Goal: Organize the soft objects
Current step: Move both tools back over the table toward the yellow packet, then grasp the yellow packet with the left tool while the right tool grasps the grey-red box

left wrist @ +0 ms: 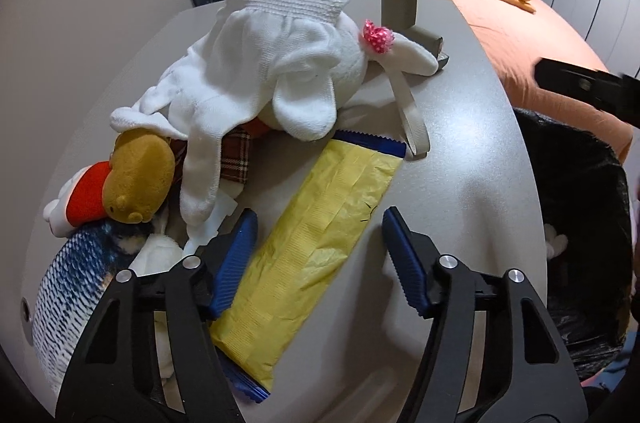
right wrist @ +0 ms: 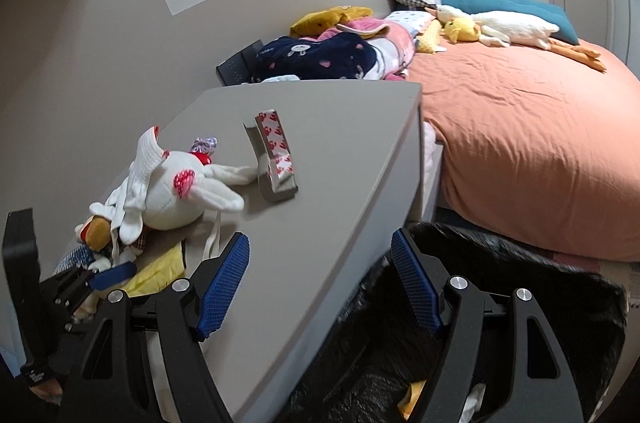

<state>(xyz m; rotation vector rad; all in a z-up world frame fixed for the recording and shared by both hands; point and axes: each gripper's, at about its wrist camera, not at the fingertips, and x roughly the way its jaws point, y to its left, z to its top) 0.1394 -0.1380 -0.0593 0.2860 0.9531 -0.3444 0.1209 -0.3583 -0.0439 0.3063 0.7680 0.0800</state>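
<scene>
A pile of soft toys lies on the grey table [left wrist: 460, 151]: a white plush rabbit [left wrist: 304, 75] with a pink bow under a white glove [left wrist: 224, 95], a brown bear [left wrist: 138, 179] and a blue striped plush fish [left wrist: 68, 287]. A flat yellow packet [left wrist: 316, 235] lies in front of them. My left gripper [left wrist: 318, 259] is open and hovers just above the packet, holding nothing. My right gripper [right wrist: 320, 279] is open too, over the table's right edge and the black bag [right wrist: 520, 263]. The rabbit [right wrist: 180, 191] sits to its left.
A grey box with a strap [left wrist: 400, 9] stands behind the rabbit. A black-lined bin [left wrist: 576, 223] stands right of the table, with small items inside. Beyond it is a bed with an orange sheet [right wrist: 520, 127], more plush toys [right wrist: 508, 27] and folded blankets [right wrist: 320, 57].
</scene>
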